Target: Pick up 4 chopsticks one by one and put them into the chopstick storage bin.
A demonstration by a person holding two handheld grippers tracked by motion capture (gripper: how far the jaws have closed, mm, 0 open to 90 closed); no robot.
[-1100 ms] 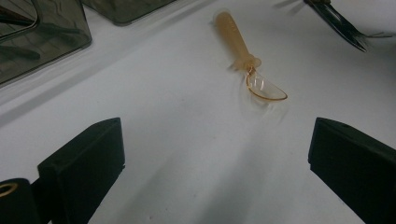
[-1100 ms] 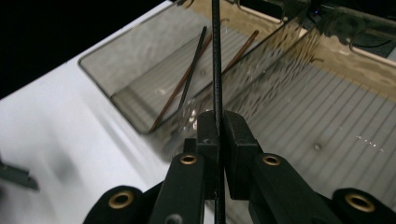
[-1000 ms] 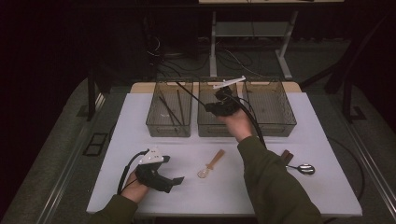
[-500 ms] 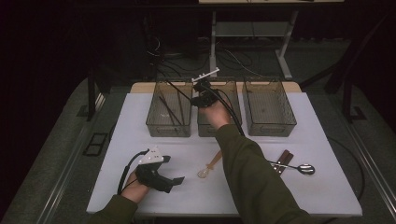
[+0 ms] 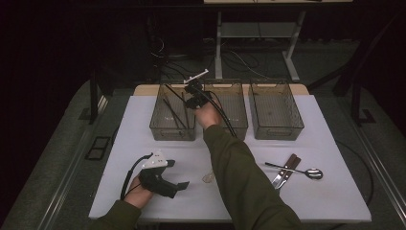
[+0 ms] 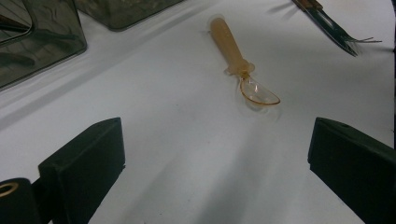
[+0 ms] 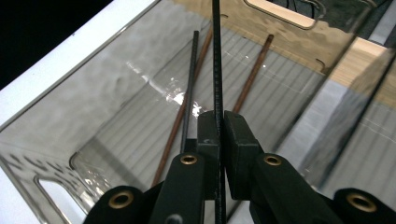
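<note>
Above the left bin (image 5: 173, 120) in the high view, our right gripper (image 5: 194, 92) pinched a black chopstick (image 5: 173, 94) slanting down into it; our left gripper (image 5: 165, 178) rested well short of that bin. Through the left gripper view, its jaws stood spread. From the right gripper view, the chopstick (image 7: 217, 60) ran lengthwise over the bin (image 7: 116, 116), seemingly parallel to the sticks (image 7: 189, 88) inside.
</note>
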